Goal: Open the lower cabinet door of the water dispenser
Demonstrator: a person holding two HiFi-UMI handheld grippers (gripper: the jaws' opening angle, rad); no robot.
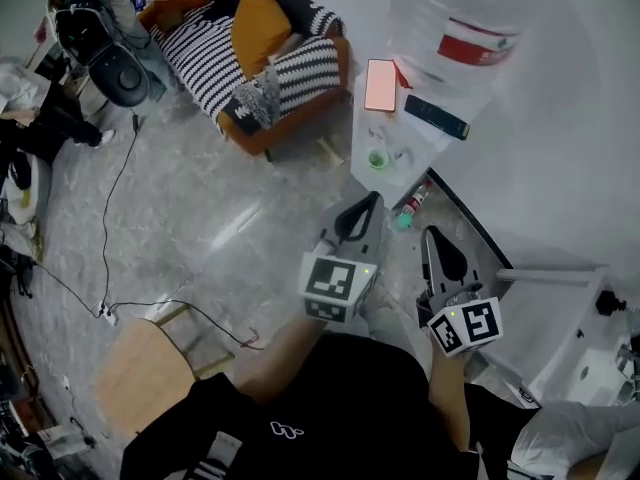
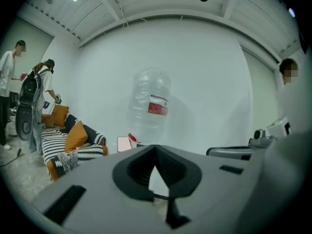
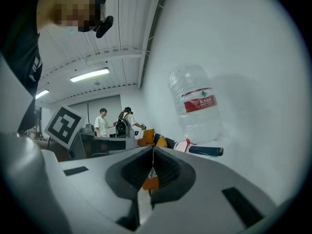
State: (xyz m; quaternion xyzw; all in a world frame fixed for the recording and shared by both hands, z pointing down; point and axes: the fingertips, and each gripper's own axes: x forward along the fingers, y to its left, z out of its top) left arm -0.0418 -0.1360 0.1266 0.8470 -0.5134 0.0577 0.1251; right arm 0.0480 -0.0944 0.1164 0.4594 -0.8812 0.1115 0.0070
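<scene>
The white water dispenser (image 1: 392, 133) stands against the wall at the upper right, with a big clear bottle (image 1: 452, 18) on top. A pink card (image 1: 380, 84) and a dark flat case (image 1: 436, 116) lie on its top. Its lower cabinet door is hidden from this steep angle. My left gripper (image 1: 368, 206) hangs just in front of the dispenser's base, fingers together and holding nothing. My right gripper (image 1: 432, 240) is beside it, to the right, also shut and holding nothing. The left gripper view has the bottle (image 2: 151, 101) ahead beyond the closed jaws (image 2: 155, 147). The right gripper view has it (image 3: 197, 104) up and right of the jaws (image 3: 152, 150).
A striped armchair (image 1: 262, 63) with an orange cushion stands left of the dispenser. A small red-capped bottle (image 1: 416, 203) lies by the dispenser's foot. A wooden stool (image 1: 140, 370) and a floor cable (image 1: 108, 230) are at the left. White equipment (image 1: 570, 353) sits at the right. People stand at the far left.
</scene>
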